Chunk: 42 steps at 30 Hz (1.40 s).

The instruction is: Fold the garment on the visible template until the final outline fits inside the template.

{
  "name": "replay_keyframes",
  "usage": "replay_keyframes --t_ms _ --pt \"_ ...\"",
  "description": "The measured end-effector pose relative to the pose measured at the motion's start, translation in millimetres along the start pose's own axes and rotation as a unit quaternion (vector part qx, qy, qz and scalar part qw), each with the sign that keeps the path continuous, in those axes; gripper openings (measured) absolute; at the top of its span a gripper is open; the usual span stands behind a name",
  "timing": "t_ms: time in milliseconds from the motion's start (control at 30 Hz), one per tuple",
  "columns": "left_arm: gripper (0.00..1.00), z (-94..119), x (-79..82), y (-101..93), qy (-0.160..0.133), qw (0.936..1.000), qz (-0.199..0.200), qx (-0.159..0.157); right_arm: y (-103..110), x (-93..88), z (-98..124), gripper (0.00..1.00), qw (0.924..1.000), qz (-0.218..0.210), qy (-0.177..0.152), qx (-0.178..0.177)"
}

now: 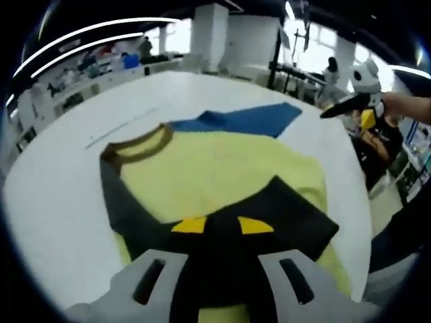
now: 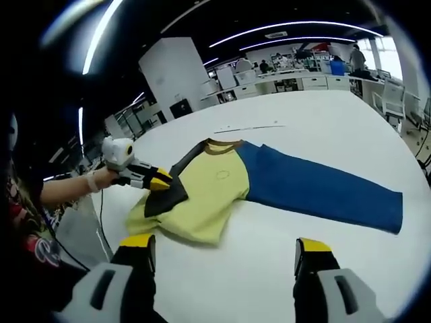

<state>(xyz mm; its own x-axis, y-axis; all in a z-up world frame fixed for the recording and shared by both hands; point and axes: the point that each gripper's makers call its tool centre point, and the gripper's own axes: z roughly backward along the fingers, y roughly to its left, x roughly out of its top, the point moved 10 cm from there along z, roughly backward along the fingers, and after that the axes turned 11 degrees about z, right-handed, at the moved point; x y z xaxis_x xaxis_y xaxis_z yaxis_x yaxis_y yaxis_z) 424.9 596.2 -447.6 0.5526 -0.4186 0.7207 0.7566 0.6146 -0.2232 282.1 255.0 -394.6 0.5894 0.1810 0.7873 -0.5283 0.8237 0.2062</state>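
Note:
A long-sleeved shirt lies flat on the white table (image 1: 60, 202): yellow body (image 1: 215, 168), brown collar (image 1: 138, 142), one blue sleeve (image 1: 252, 121), one black sleeve (image 1: 269, 215). The black sleeve is folded across the yellow body, and my left gripper (image 1: 222, 227) is shut on its end. In the right gripper view the left gripper (image 2: 160, 180), held by a hand, pinches the black sleeve (image 2: 168, 195) over the yellow body (image 2: 205, 192). The blue sleeve (image 2: 323, 192) stretches out straight to the right. My right gripper (image 2: 222, 250) hangs open above bare table, short of the shirt's hem. It also shows as the right gripper (image 1: 353, 101) beyond the table's edge.
A thin line (image 2: 249, 127) is marked on the table beyond the collar. A person's arm (image 2: 67, 188) reaches in from the left. Desks, shelves and people stand around the room behind the table. Bare table (image 2: 323, 121) surrounds the shirt.

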Motion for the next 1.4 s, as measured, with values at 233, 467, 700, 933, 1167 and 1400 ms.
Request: replay_keyframes --t_ms 233,467,700,933,1167,1400 --pt "0.15 -6.1 -3.6 3.1 0.015 0.9999 0.006 0.000 0.1 -1.6 3.5 0.85 1.0000 -0.007 -0.002 -0.003" --pt "0.15 -11.3 -6.6 0.7 0.025 0.9997 0.001 -0.004 2.4 -2.0 3.0 0.89 1.0000 0.004 -0.001 0.000" --pt "0.11 -11.9 -7.7 2.2 0.029 0.9995 0.011 -0.001 3.5 -2.0 1.1 0.88 1.0000 0.000 -0.002 0.002" --pt "0.04 -11.9 -8.7 2.4 0.030 0.9993 0.021 -0.006 5.3 -4.1 0.8 0.87 1.0000 -0.004 -0.002 0.002" --pt "0.01 -4.5 -7.3 0.5 0.019 0.9994 0.026 -0.014 7.1 -4.9 1.1 0.87 1.0000 -0.007 -0.002 0.002" --pt "0.00 19.6 -0.5 4.9 -0.019 0.9989 0.039 -0.016 9.7 -0.2 -0.5 0.87 1.0000 -0.003 -0.007 0.006"
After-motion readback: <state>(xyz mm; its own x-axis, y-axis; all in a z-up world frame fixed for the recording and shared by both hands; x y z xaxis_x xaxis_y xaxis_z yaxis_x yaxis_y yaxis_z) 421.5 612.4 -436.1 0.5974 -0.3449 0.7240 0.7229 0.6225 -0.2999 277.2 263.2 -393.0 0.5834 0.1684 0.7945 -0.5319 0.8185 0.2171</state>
